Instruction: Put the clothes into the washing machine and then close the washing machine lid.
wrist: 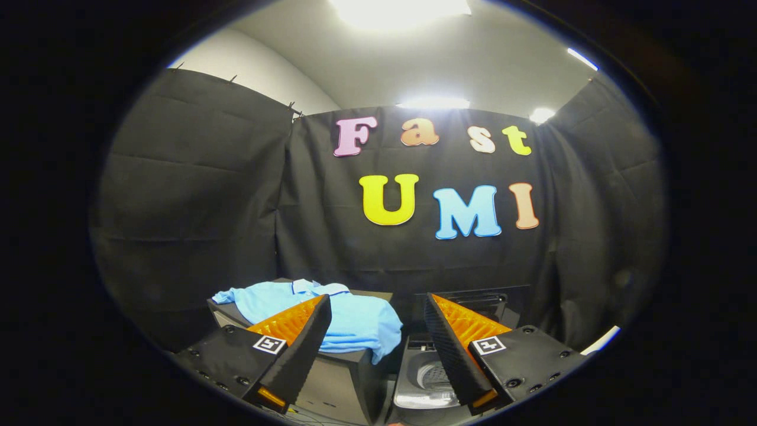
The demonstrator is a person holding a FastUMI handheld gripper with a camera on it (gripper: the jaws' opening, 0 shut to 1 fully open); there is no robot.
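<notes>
A light blue polo shirt [355, 316] lies spread over a dark box-like stand [343, 376], beyond my left finger. To its right stands the washing machine [423, 378], its drum opening showing low between my fingers and its lid [479, 302] raised behind it. My gripper [378, 307] is open, fingers wide apart, with nothing between them. It hangs above and short of both the shirt and the machine.
Black cloth walls close the booth at the back and on both sides. Ceiling lights glare overhead. A pale strip [600, 341] shows low on the right beside the machine.
</notes>
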